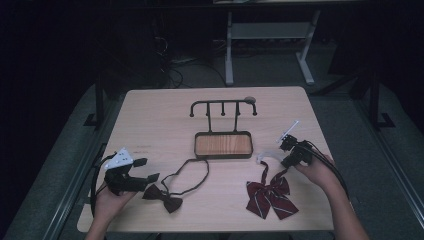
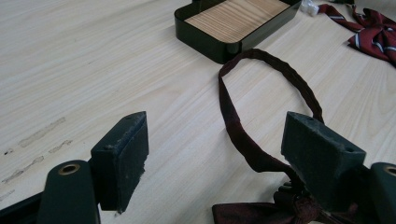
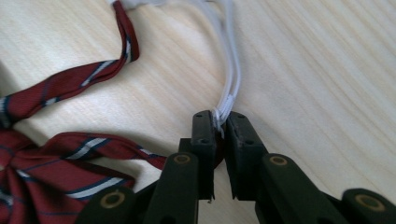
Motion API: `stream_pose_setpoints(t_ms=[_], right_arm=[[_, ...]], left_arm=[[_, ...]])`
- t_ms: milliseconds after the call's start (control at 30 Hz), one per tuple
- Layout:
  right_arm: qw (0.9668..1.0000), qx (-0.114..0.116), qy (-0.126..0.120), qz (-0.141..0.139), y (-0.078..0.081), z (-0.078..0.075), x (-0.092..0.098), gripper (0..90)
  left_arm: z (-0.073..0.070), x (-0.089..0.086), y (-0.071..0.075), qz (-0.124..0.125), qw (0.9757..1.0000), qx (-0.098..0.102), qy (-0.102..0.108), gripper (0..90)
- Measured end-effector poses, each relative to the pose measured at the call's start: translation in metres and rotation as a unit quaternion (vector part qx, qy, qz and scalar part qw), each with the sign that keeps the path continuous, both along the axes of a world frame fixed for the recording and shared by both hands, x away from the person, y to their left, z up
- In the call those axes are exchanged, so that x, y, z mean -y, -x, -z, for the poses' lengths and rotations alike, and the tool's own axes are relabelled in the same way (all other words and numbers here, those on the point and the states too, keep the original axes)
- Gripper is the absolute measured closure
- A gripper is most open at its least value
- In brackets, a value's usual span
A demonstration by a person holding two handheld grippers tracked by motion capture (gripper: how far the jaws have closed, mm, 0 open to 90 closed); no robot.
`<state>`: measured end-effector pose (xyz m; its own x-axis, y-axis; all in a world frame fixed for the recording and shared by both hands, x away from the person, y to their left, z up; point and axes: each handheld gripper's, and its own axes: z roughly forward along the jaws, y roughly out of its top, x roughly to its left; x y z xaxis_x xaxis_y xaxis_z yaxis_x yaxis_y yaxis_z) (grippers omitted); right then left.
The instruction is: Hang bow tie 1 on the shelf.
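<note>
Right gripper view: tongs (image 3: 219,126) pinching white elastic (image 3: 229,79)

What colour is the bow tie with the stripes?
Dark red with thin white and dark stripes on the striped bow tie; the right gripper view shows it best.

No legible text, labels, brands or numbers in any view. Striped bow tie (image 1: 270,194), dark bow tie (image 1: 162,196), wooden tray (image 1: 223,145): surfaces unmarked.

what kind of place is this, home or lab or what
Probably a lab or workshop set up for recording, not a home: a bare wooden table in a dark room, cables on the floor behind it, and a white desk frame beyond.
</note>
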<state>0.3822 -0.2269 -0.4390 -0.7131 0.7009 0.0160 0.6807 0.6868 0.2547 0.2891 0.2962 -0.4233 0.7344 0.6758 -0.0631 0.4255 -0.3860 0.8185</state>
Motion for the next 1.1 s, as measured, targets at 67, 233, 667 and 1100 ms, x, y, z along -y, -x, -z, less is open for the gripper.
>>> stream_pose_setpoints(t_ms=[67, 233, 667, 1100], right_arm=[[1.0000, -0.002, -0.006, -0.005, 0.001, -0.003, -0.001, 83.1], [0.9996, -0.002, -0.019, -0.019, 0.004, -0.013, -0.004, 83.4], [0.9945, -0.006, -0.066, -0.081, 0.012, -0.040, -0.011, 83.3], [0.9892, 0.007, -0.078, -0.123, 0.018, -0.069, -0.018, 83.4]], left_arm=[[0.000, 0.000, 0.000, 0.000, 1.0000, 0.000, -0.001, 23.1], [0.000, 0.000, 0.000, 0.000, 1.0000, 0.001, 0.000, 23.1], [-0.001, 0.000, 0.001, -0.001, 1.0000, 0.000, 0.000, 23.1], [0.000, 0.001, 0.001, 0.001, 1.0000, -0.001, -0.001, 23.1]])
